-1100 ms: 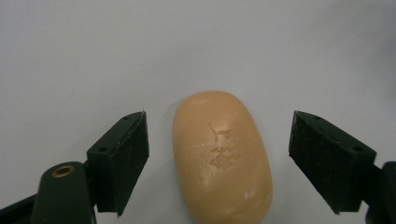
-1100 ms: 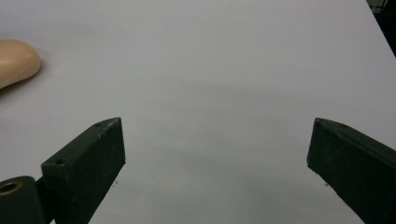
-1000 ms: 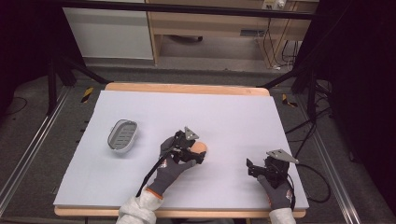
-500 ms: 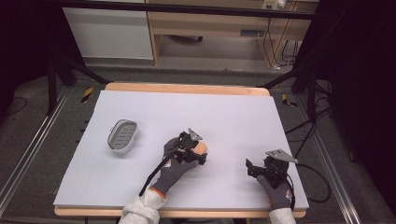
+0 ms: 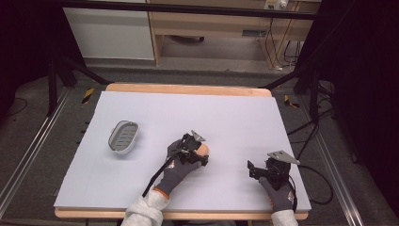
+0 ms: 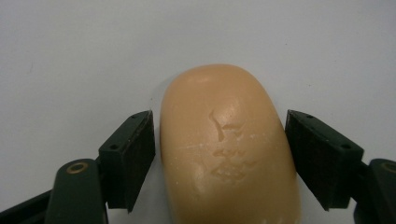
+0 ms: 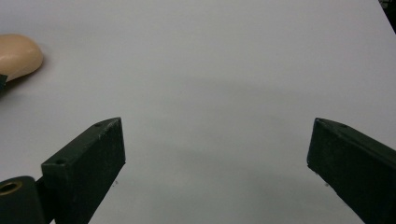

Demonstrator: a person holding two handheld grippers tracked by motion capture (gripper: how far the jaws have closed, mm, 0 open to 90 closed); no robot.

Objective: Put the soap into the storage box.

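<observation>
A peach-coloured bar of soap (image 6: 229, 149) lies on the white table top (image 5: 235, 113), just right of its middle (image 5: 204, 149). My left gripper (image 6: 219, 140) has its two black jaws pressed against the soap's two long sides, and in the high view that gripper (image 5: 198, 151) sits low over the bar. Off to the right, near the front edge, my right gripper (image 5: 251, 170) rests with its jaws wide apart over bare table (image 7: 217, 154). The soap's rounded end (image 7: 16, 53) shows at the far left of the right gripper view.
A grey slotted soap dish (image 5: 123, 138) stands on the left part of the table, a hand's length from the left gripper. Cables trail from both grippers toward the front edge. Dark stands and a wooden cabinet lie beyond the table's far edge.
The left hand has slid a little forward and down onto the soap. The right hand and the dish have stayed put.
</observation>
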